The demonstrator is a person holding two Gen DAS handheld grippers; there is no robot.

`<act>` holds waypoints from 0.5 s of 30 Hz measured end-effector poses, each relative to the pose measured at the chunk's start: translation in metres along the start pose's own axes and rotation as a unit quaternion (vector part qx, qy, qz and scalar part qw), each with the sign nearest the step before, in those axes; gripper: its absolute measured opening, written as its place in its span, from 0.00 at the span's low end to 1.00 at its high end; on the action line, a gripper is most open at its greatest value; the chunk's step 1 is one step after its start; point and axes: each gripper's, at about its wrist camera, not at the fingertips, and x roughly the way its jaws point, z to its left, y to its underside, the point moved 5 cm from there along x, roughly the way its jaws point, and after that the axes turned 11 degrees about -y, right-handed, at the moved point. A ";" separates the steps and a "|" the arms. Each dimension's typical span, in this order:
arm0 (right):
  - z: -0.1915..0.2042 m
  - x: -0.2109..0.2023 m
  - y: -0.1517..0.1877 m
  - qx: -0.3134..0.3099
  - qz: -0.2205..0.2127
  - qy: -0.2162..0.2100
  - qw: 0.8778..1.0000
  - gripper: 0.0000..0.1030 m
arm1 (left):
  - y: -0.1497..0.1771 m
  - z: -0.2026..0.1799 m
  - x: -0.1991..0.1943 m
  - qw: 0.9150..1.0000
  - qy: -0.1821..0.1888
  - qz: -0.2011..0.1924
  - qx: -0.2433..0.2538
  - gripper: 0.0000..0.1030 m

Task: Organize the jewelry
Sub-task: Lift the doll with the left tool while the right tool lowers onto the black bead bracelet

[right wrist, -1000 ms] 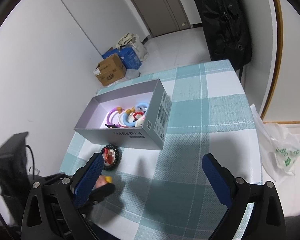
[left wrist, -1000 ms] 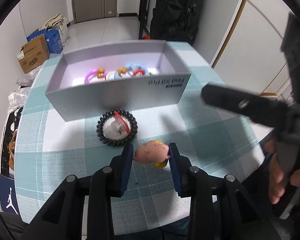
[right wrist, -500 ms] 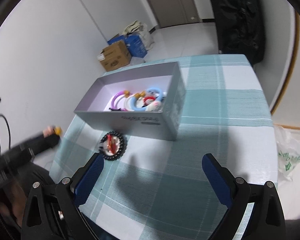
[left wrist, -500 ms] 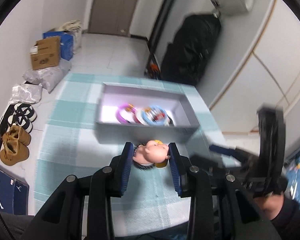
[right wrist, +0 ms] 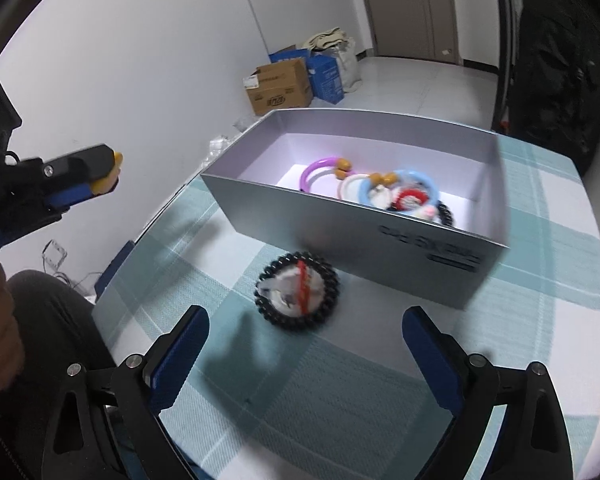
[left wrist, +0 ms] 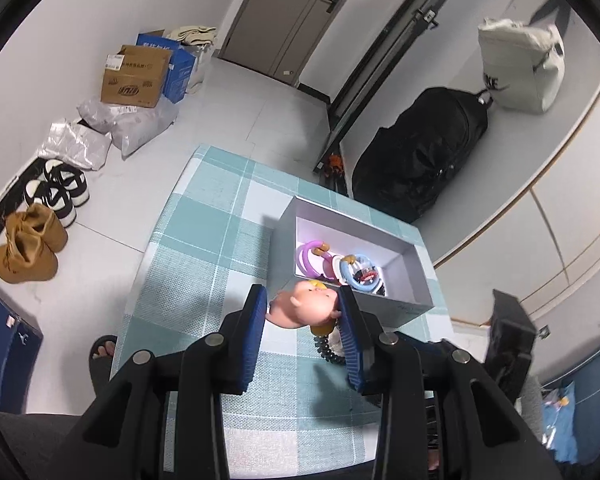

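Left tongs: the left gripper [left wrist: 303, 312] was closed on a small pink pig-faced rubber charm with a yellow part [left wrist: 302, 309], its blue pads pressed against both sides, held in the air above the near wall of the box.
Right tongs: the right gripper [right wrist: 305, 342] stood wide apart and empty, hovering over the table just short of the bracelet.
Box: the grey open cardboard box [right wrist: 384, 236] sat on the teal-and-white checked tablecloth [right wrist: 340, 380], with pink, white and blue plastic rings [right wrist: 364, 188] lying inside.
Bracelet: a black beaded bracelet around a red-and-white trinket [right wrist: 298, 294] lay on the cloth just beside the box's front wall.
Risk, charm: the rounded, soft figure could squirt from the narrow pinch; released too early, it would probably land outside the wall.
Risk, bracelet: the pads might catch only one bead and drag it, or knock the box.
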 end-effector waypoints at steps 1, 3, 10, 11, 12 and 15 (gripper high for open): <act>0.002 0.004 -0.001 -0.006 0.000 0.004 1.000 0.93 | -0.001 0.001 -0.001 1.000 0.003 0.000 -0.002 0.29; 0.006 0.010 -0.001 -0.024 0.003 0.015 1.000 0.93 | -0.003 0.003 -0.001 1.000 0.008 0.000 -0.005 0.29; 0.021 0.032 0.005 -0.101 0.020 0.062 0.993 0.78 | -0.005 0.007 0.005 0.999 0.026 0.015 -0.022 0.29; 0.022 0.033 0.005 -0.104 0.020 0.063 0.992 0.76 | -0.005 0.007 0.004 0.999 0.024 0.015 -0.022 0.29; 0.022 0.035 0.005 -0.105 0.021 0.063 0.992 0.75 | -0.005 0.007 0.004 0.999 0.023 0.015 -0.020 0.29; 0.021 0.036 0.005 -0.099 0.022 0.067 0.993 0.64 | -0.006 0.008 0.005 0.999 0.024 0.016 -0.022 0.29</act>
